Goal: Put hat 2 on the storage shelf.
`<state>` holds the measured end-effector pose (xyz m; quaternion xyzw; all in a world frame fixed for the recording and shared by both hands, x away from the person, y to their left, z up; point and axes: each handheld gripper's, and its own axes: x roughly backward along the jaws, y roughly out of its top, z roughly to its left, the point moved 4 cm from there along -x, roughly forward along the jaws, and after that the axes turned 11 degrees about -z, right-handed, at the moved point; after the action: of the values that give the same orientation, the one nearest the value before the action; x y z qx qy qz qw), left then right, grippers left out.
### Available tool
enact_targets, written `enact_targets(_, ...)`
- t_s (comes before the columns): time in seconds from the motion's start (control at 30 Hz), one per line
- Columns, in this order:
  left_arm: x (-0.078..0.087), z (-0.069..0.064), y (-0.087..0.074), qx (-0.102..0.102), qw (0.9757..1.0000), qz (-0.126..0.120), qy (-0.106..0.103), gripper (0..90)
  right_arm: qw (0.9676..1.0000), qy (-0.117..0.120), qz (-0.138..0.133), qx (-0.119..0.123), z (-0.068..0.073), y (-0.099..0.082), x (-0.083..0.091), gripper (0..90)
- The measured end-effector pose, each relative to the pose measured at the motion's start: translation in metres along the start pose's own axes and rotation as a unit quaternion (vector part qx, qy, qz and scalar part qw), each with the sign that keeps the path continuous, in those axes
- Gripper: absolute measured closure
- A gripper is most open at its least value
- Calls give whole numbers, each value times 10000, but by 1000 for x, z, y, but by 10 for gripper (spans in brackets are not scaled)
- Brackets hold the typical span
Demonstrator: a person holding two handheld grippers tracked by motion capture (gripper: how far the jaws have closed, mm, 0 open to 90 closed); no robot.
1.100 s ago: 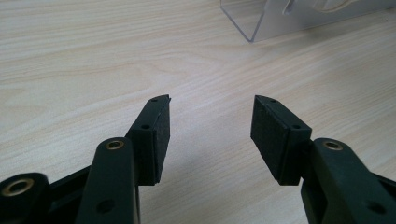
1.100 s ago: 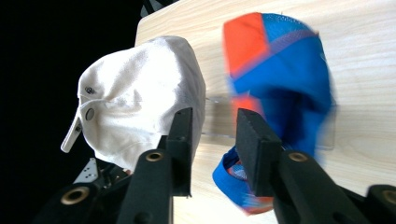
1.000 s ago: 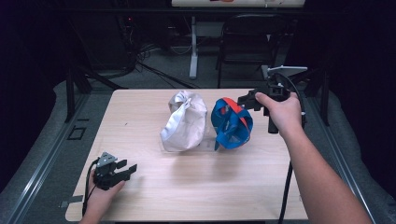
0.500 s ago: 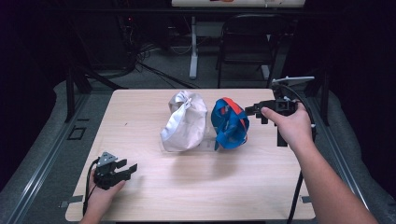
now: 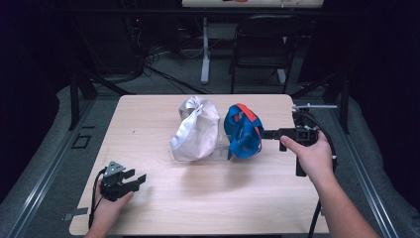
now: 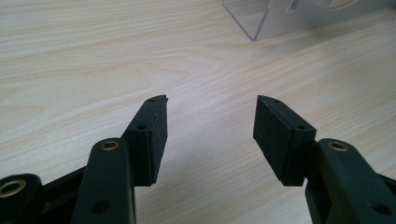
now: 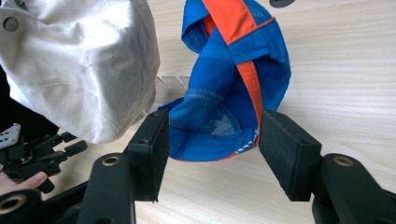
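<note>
At the near left corner of the pale wooden worktop (image 5: 163,198), the left claw (image 5: 137,178) is held low by a hand (image 5: 106,210), its jaws spread with nothing between them; in the left gripper view bare wood is seen between the pads (image 6: 154,135), and the corner of a clear plastic stand (image 6: 261,21) lies farther off. Near the middle of the worktop a cream-white cloth cap (image 5: 195,130) is propped upright, and just to its right a blue mesh cap with an orange stripe (image 5: 242,131) is propped beside it, close or touching. At the right, the right claw (image 5: 266,134) is held level by the other hand (image 5: 312,157) at the blue cap's right edge. Its jaws have just been opening and are spread wide; in the right gripper view the blue cap's lower rim (image 7: 219,140) is seen between them, unpinched.
</note>
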<state>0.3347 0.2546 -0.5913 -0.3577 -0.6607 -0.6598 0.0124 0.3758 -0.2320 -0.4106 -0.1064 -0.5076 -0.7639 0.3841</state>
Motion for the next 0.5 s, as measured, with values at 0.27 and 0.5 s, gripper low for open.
enact_targets(0.27, 1, -1, 0, 6, 10000, -50, 42, 453, 9996, 78, -268, 82, -7, -26, 2, 433)
enact_targets(0.5, 0, -1, 0, -13, 10000, -39, 47, 453, 9986, 273, -343, 282, -7, -53, 4, 455)
